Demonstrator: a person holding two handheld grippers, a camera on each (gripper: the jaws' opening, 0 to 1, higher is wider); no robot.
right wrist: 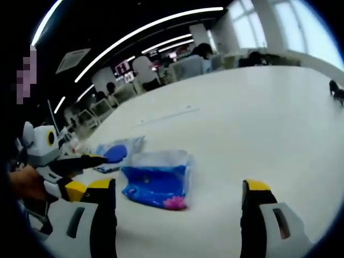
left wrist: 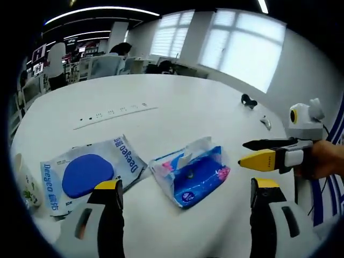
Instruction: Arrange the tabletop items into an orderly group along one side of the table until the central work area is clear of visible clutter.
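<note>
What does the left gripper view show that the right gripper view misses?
Left gripper view alone: the "Deeyeo" print on the flat blue-and-white packet, a cup at the table's edge, and a small white item far across the white table. Right gripper view alone: that packet's far end, print unreadable. Both: the blue tissue pack, the small dark item and each other's open hand-held gripper.

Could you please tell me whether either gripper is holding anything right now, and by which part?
Nothing is held: the left gripper and right gripper are open, short of the blue tissue pack.
</note>
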